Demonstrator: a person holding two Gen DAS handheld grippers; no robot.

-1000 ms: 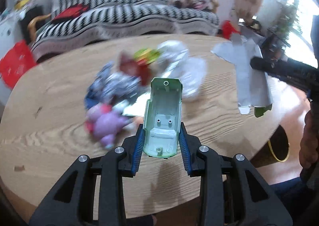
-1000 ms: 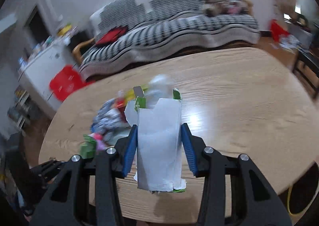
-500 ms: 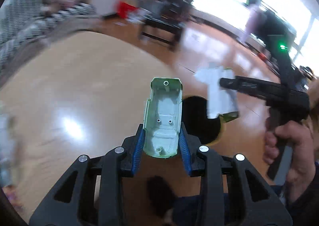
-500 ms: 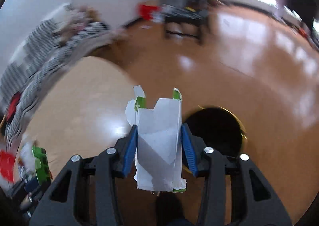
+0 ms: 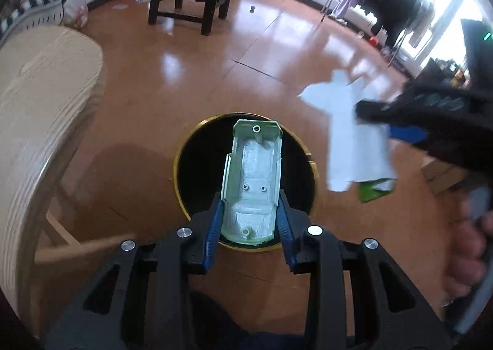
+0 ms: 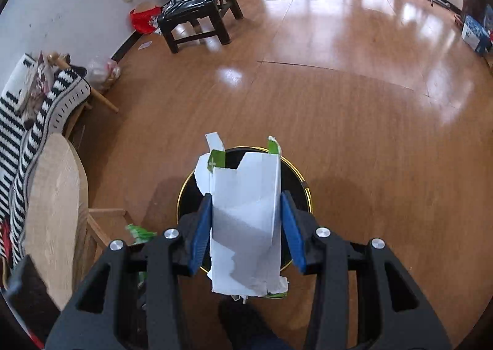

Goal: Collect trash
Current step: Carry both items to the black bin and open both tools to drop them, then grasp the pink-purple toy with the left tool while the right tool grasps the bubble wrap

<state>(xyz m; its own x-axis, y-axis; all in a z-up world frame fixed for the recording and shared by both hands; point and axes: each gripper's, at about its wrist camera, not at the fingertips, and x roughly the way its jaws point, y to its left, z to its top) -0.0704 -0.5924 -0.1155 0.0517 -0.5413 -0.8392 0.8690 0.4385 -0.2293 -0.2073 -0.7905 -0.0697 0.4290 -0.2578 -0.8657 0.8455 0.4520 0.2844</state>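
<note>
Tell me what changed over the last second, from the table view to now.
Both grippers swung away from the wooden table and its trash pile, out over the floor, and now hang above the black bin. Unchanged: the left gripper still clamps the pale green plastic tray, and the right gripper still clamps the torn white carton. Nothing has been dropped yet.

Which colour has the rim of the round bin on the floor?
Gold: a thin gold rim around the black bin, clearest in the left wrist view.

Bin (image 5: 181, 146) mouth open below; table (image 5: 46, 97) edge close left.
</note>
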